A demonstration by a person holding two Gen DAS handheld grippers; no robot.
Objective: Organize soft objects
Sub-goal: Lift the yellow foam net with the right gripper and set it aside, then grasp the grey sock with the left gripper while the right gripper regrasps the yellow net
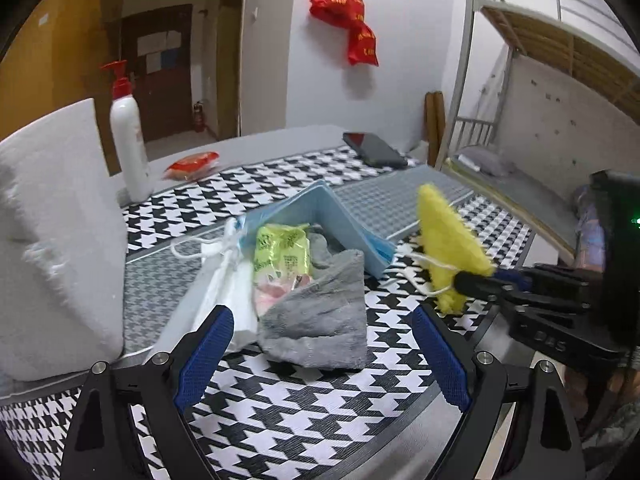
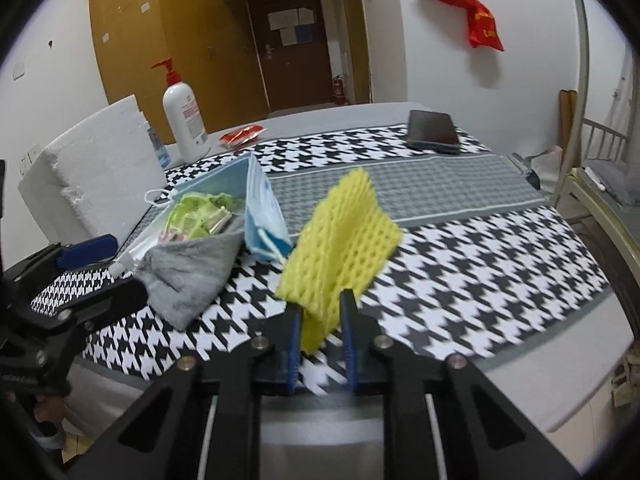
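Note:
A yellow foam net (image 2: 344, 232) stands up from my right gripper (image 2: 320, 304), which is shut on its lower edge above the houndstooth tablecloth (image 2: 460, 264). In the left wrist view the same yellow net (image 1: 448, 236) sticks out of the right gripper (image 1: 476, 284) at the right. To its left lies a pile: a grey fuzzy cloth (image 1: 316, 320), a green tissue packet (image 1: 282, 252), blue face masks (image 1: 348, 224) and a white wrapper (image 1: 224, 292). My left gripper (image 1: 320, 312) is open, its fingers on either side of the grey cloth's near end without pressing on it.
A white foam block (image 1: 52, 232) stands at the left. A white pump bottle (image 1: 128, 136) with a red top and a red packet (image 1: 192, 164) are behind the pile. A dark phone (image 1: 376, 148) lies at the back. A metal bunk bed (image 1: 520, 40) rises past the table's right edge.

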